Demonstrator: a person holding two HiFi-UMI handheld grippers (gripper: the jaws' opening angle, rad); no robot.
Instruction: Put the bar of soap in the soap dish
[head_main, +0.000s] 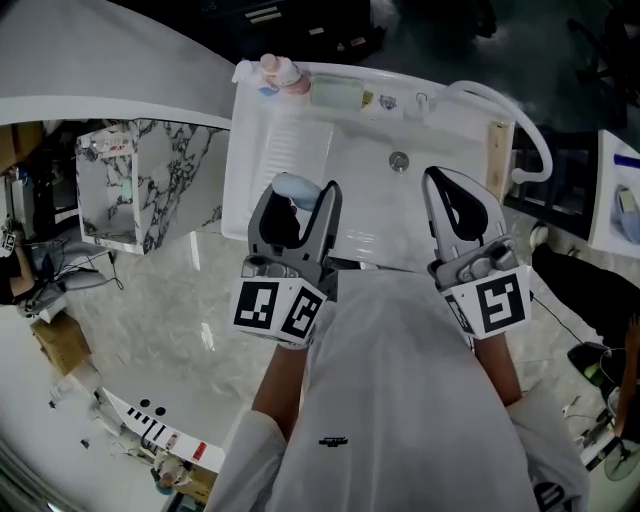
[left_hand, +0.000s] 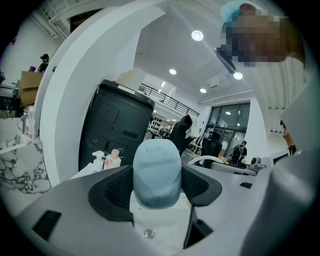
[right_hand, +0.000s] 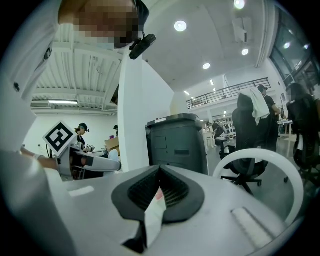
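Closest in, our left gripper (head_main: 300, 195) has its jaws clamped on the pale blue bar of soap (left_hand: 157, 172), lifted over the sink (head_main: 370, 205) for carrying. Our right gripper (right_hand: 159, 187) idles alongside, jaws together and empty. On the far rim sits what looks like the soap dish (head_main: 335, 94).

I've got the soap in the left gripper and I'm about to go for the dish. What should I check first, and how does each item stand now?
1. Bar of soap clamped between the left gripper jaws: ok.
2. Right gripper shut, empty, apart from the soap: ok.
3. Soap dish found: the pale green tray on the sink's back ledge looks like it: cannot tell.
4. Tray empty: cannot tell.
5. Way across the sink basin unobstructed: ok.
6. Pink bottle stands close beside the tray: not ok.
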